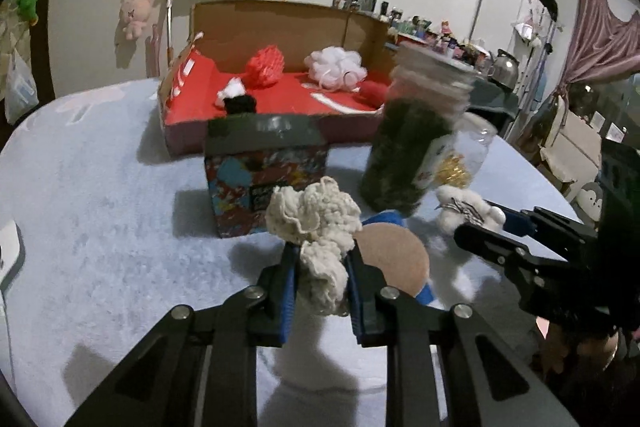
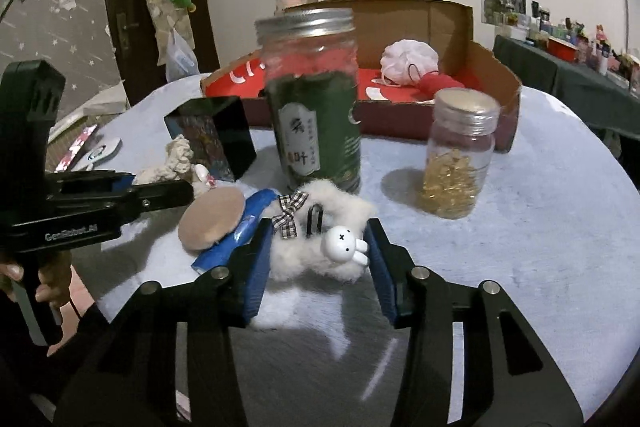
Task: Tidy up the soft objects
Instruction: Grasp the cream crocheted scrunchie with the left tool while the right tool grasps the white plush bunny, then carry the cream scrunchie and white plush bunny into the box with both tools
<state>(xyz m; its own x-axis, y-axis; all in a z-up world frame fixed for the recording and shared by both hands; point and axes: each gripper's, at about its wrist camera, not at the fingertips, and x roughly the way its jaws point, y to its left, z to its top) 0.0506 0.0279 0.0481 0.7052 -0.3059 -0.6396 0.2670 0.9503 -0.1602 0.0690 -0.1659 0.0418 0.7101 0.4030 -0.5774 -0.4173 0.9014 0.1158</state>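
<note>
The left hand-held gripper point(image 1: 320, 267) is pressed together on a cream knitted scrunchie point(image 1: 316, 227), whose ruffled bulk bulges out above the blue pads. From the scrunchie, a patterned box with a black lid point(image 1: 266, 171) stands at eleven o'clock, and a round tan puff point(image 1: 394, 257) on a blue wrapper lies touching it at three o'clock.

The right hand-held gripper point(image 2: 318, 259) has its blue pads on either side of a white fluffy hair clip point(image 2: 320, 247) that lies on the pale blue worktop point(image 2: 540, 227). The left pad touches the fluff; whether the right pad presses it cannot be told. The clip carries a checked bow and a small white rabbit charm.

From the clip, a tall green-labelled jar point(image 2: 314, 99) stands at twelve o'clock and a smaller jar of gold pieces point(image 2: 460, 155) at two o'clock. Behind both sits an open cardboard box with a red floor point(image 2: 496, 79), holding a pale pink mesh puff point(image 2: 408, 59).
</note>
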